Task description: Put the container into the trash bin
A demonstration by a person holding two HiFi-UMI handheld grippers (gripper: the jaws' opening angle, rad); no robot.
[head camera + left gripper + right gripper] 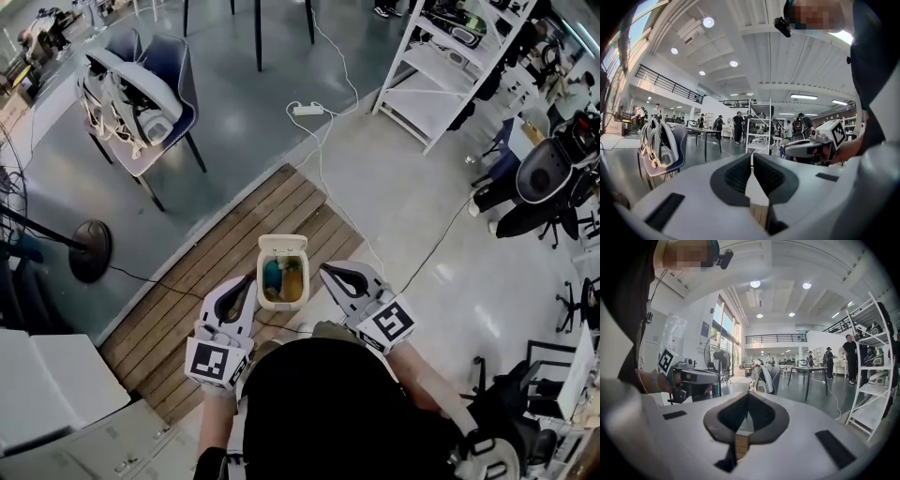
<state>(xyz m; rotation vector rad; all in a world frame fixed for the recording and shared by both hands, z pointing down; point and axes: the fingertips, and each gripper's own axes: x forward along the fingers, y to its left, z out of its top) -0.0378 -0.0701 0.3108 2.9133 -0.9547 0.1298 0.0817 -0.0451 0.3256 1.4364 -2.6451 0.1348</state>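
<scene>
A small white trash bin (264, 292) stands open on the wooden decking (187, 309) just in front of me. Inside it lie a blue-green item (273, 276) and a yellowish one (293, 278); which is the container I cannot tell. My left gripper (248, 279) hangs just left of the bin, jaws closed on nothing. My right gripper (325, 270) is just right of it, also shut and empty. In the left gripper view the left gripper (753, 157) has its pads together, with the right gripper (811, 146) beside it. The right gripper view shows the right gripper (748, 394) with its tips touching.
A chair (155, 98) draped with white gear stands back left, and a fan's round base (91, 249) sits at the left. A power strip (307, 109) with cables lies on the floor behind. White shelving (450, 66) is back right, office chairs (544, 183) at the right, white cabinets (47, 389) near left.
</scene>
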